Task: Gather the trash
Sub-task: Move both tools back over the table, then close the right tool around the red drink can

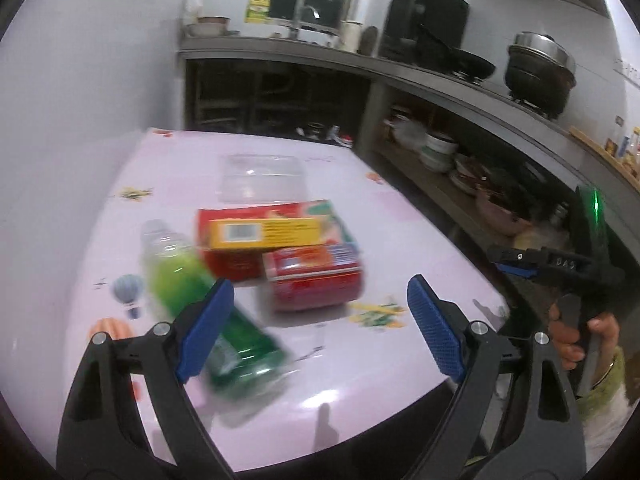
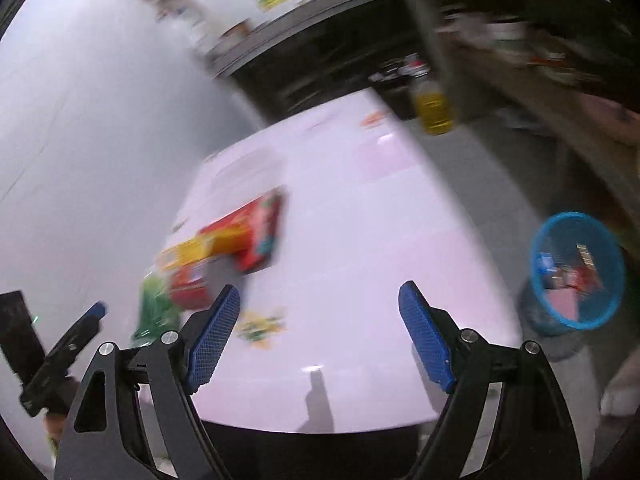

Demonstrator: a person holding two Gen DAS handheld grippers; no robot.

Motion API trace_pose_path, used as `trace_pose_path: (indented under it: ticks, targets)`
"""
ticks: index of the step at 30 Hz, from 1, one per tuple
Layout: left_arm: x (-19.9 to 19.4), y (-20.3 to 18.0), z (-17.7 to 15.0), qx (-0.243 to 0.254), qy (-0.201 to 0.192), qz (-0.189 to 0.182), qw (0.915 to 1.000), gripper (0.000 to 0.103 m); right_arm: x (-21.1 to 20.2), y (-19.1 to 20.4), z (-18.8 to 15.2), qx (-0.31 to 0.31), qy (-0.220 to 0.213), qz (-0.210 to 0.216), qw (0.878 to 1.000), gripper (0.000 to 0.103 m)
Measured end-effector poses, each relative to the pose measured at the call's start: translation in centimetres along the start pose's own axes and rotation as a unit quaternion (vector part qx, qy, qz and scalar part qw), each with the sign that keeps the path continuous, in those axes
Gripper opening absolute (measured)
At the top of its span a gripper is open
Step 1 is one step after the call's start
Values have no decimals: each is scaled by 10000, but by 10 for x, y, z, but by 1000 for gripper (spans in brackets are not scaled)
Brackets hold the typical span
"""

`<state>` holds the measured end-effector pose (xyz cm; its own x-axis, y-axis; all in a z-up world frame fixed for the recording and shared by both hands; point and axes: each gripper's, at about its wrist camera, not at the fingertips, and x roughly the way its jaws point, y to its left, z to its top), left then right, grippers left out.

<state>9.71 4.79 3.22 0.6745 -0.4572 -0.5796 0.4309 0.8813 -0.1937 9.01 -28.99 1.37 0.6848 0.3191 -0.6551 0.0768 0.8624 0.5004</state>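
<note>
A: Knocking the bottle (image 1: 208,312) off the bench (image 1: 360,360) looks like the main risk. It lies on its side, round, near the front edge, so a nudge from one pad could roll it away.

B: Agreed. Where does it sit against the left gripper (image 1: 320,324)?

A: Its lower half passes just behind the left pad; most of it lies outside the gap. The jaws stand wide, holding nothing, and the gap frames bare bench in front of the can (image 1: 316,280).

B: And the boxes (image 1: 264,236)?

A: Stacked just behind the can, touching it. Grabbing the can carelessly could drag the yellow box off the red one.

B: The right gripper (image 2: 320,332)?

A: Wide too, empty, over bare bench, with the can off to its left. The bin (image 2: 576,272) stands on the floor right of the bench, well apart from the can, already holding scraps. A long carry over the edge could drop a loosely pinched item short of it.

B: Both views are blurred, so aim is uncertain.
</note>
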Motion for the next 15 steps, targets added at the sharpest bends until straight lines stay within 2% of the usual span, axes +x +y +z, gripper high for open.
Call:
trace_pose_path:
  ticks: [3,8,12,15]
  targets:
    - [-4,22,-8,-175,26,98,9998,84,23,39,-1,-348,314,273,9985,79]
    - [-3,42,-18,-385,52,168,9991,84,53,81,4,-851,676,402,9933,79]
    - [-3,46,-23,-272,-57,172,9995,84,66,107,10,-1192,785,351,9891,79]
    - [1,48,-24,-232,-69,125,9996,84,87,129,16,-1336,1173,143,9840,79]
